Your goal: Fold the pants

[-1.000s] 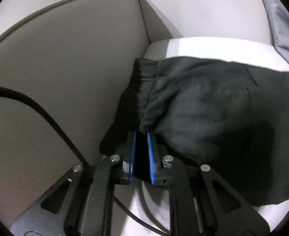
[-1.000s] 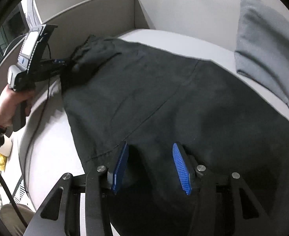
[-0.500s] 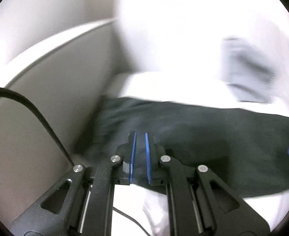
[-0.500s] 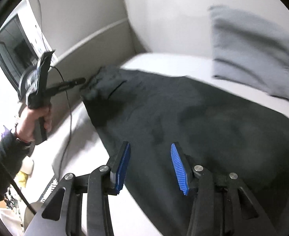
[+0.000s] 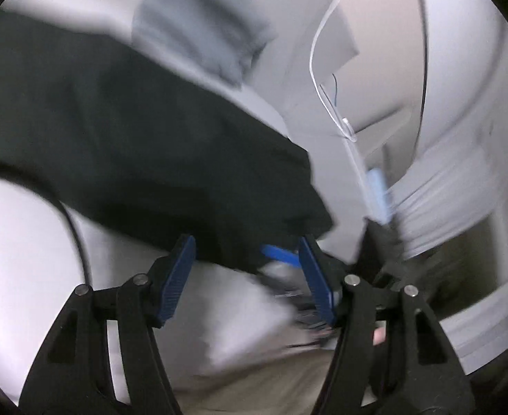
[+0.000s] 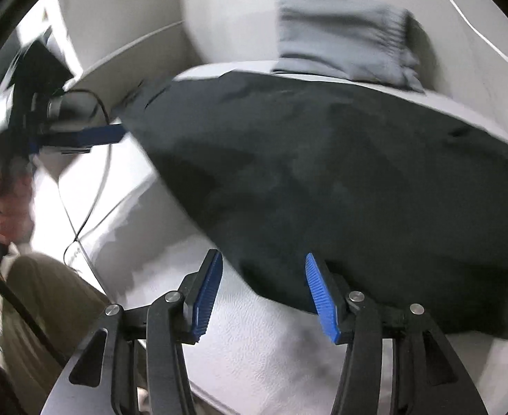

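Note:
The dark pants [image 6: 340, 173] lie spread flat on a white cushioned seat [image 6: 264, 342]; they also show in the left wrist view [image 5: 133, 145]. My left gripper [image 5: 247, 273] is open and empty, just off the pants' near edge; it also shows in the right wrist view [image 6: 91, 136] at the far left. My right gripper [image 6: 264, 294] is open and empty, its right pad at the pants' front edge. The other gripper's blue pads [image 5: 278, 254] show blurred beyond my left fingers.
A folded grey garment [image 6: 344, 38] lies at the back of the seat against the white backrest. A beige side panel [image 6: 126, 58] stands on the left. A black cable [image 6: 95, 180] runs over the seat. The person's khaki-clad leg [image 6: 46, 311] is at the front left.
My left gripper let go of the waistband, opened and swung right along the pants. The pants now lie flat. My right gripper stayed open and pulled back to the front edge.

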Demonstrator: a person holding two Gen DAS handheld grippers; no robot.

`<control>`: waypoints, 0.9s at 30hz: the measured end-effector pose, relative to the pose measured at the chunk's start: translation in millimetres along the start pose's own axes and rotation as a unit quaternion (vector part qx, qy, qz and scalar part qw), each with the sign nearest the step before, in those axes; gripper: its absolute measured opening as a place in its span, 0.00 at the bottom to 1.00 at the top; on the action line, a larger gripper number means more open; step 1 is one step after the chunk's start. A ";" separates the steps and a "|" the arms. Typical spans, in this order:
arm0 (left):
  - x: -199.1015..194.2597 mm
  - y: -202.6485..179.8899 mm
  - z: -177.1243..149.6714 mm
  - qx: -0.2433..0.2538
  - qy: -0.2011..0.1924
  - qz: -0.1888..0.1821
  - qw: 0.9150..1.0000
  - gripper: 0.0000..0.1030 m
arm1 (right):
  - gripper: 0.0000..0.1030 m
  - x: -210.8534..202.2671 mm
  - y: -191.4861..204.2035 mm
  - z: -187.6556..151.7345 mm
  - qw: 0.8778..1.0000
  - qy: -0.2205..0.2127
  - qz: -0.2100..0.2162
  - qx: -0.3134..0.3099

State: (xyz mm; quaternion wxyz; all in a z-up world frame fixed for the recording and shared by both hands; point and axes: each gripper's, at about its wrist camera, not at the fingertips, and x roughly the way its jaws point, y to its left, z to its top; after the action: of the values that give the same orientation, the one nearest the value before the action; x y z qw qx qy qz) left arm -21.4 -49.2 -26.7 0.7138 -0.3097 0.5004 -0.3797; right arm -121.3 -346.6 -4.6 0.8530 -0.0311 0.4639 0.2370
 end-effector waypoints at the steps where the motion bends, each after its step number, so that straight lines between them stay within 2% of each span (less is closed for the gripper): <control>1: 10.9 4.6 -4.6 -0.025 0.008 -0.007 1.000 0.57 | 0.50 4.2 6.2 -2.9 1.000 -0.002 -0.005 -0.019; 4: 36.7 21.3 -17.1 -0.097 0.027 -0.032 0.994 0.57 | 0.50 18.2 20.7 -7.6 0.997 0.000 -0.022 -0.077; 6: 45.7 23.6 -30.5 -0.123 0.036 -0.041 0.991 0.57 | 0.49 25.5 21.3 -9.1 0.995 0.002 -0.026 -0.096; 7: 50.0 24.5 -32.0 -0.128 0.039 -0.045 0.990 0.57 | 0.41 26.6 19.6 -9.9 0.995 -0.001 -0.021 -0.094; 8: 53.0 19.7 -40.2 -0.131 0.042 -0.047 0.989 0.57 | 0.28 27.3 15.2 -10.4 0.996 -0.004 -0.011 -0.085; 11: 68.1 23.2 -39.7 -0.137 0.048 -0.050 0.988 0.57 | 0.15 23.4 3.8 -4.3 0.999 -0.023 0.025 -0.040; 13: 74.3 28.9 -37.6 -0.143 0.045 -0.051 0.987 0.57 | 0.13 22.9 1.9 -4.1 0.999 -0.026 0.033 -0.025; 19: 94.2 39.6 -22.5 -0.174 0.027 -0.049 0.983 0.57 | 0.08 16.7 8.3 2.6 0.998 -0.050 0.000 -0.028; 21: 97.9 35.1 -15.3 -0.158 0.012 -0.036 0.987 0.56 | 0.08 12.7 8.4 3.3 0.998 -0.057 -0.004 -0.024; 22: 98.1 33.8 -12.5 -0.148 0.001 -0.018 0.989 0.54 | 0.08 11.9 10.0 2.3 0.998 -0.060 -0.010 -0.027; 23: 96.4 37.9 -11.5 -0.147 -0.008 -0.004 0.989 0.37 | 0.08 12.1 11.7 1.4 0.998 -0.059 -0.013 -0.032; 24: 94.3 41.3 -11.1 -0.151 -0.021 0.004 0.988 0.12 | 0.08 12.4 13.9 0.4 0.997 -0.058 -0.019 -0.037; 25: 95.2 44.4 -10.6 -0.154 -0.025 0.007 0.988 0.03 | 0.08 13.5 16.6 -0.7 0.997 -0.056 -0.024 -0.045; 27: 95.1 51.8 -10.9 -0.163 -0.033 -0.013 0.986 0.01 | 0.09 13.6 20.7 -3.0 0.996 -0.053 -0.040 -0.054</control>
State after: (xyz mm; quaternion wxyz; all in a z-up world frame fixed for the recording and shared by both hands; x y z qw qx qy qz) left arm 0.3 -104.0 -118.2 0.6645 -0.4409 0.5279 -0.2922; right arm -126.3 -324.0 -13.8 0.8823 -0.0827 0.4029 0.2291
